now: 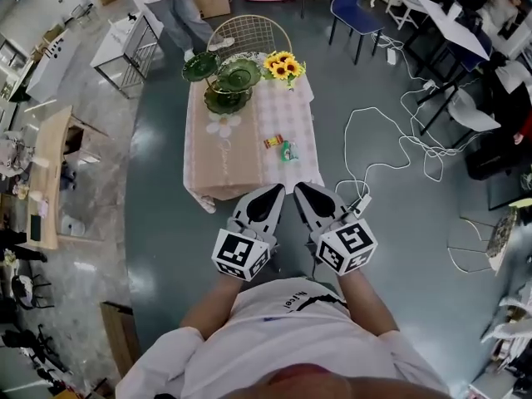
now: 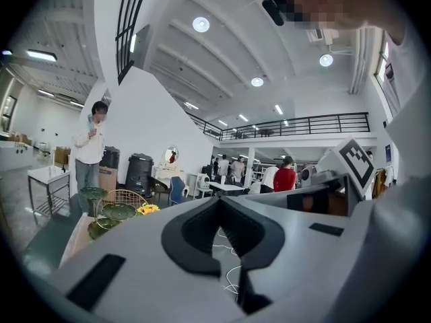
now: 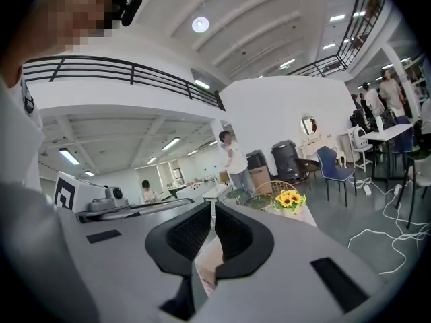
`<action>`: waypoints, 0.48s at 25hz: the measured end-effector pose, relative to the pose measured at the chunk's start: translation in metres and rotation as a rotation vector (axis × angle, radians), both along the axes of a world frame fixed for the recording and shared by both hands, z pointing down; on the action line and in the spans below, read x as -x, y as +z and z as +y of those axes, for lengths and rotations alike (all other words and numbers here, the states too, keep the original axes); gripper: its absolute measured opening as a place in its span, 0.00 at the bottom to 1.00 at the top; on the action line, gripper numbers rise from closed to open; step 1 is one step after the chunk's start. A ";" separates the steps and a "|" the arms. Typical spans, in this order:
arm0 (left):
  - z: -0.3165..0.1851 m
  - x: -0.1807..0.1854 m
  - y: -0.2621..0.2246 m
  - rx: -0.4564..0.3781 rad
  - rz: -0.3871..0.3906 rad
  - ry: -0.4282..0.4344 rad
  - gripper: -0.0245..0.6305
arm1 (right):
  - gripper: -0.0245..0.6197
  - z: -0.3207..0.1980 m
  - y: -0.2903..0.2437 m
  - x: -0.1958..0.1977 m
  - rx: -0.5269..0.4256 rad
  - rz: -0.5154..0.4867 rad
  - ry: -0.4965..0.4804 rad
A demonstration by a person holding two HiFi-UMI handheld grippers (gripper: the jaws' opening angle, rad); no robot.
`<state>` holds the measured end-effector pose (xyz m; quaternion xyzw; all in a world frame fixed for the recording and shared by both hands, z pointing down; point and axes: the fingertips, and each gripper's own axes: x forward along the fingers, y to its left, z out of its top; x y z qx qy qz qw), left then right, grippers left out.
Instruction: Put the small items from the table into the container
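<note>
Hovering side by side short of table [image 1: 237,160]: left gripper [image 1: 277,191], right gripper [image 1: 301,189], both jaw pairs pressed together, nothing held (small items [image 1: 281,145] apart, on cloth).

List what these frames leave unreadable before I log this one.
Small items: too small in the head view to identify, and hidden behind the left claw and right claw in their own views.
Green dishes: whatever they hold is too far off to tell in any view.
Bystander: cut off by the head view's top edge.
</note>
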<state>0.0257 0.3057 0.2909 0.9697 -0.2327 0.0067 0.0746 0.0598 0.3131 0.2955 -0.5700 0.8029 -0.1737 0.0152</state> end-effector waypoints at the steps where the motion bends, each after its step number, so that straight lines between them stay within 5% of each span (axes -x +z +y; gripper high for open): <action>1: -0.014 0.001 0.001 -0.003 -0.002 0.011 0.05 | 0.06 -0.014 0.001 0.001 0.005 0.000 0.009; 12: -0.110 0.001 0.035 0.016 -0.016 0.087 0.05 | 0.08 -0.108 0.027 -0.007 0.069 0.005 0.109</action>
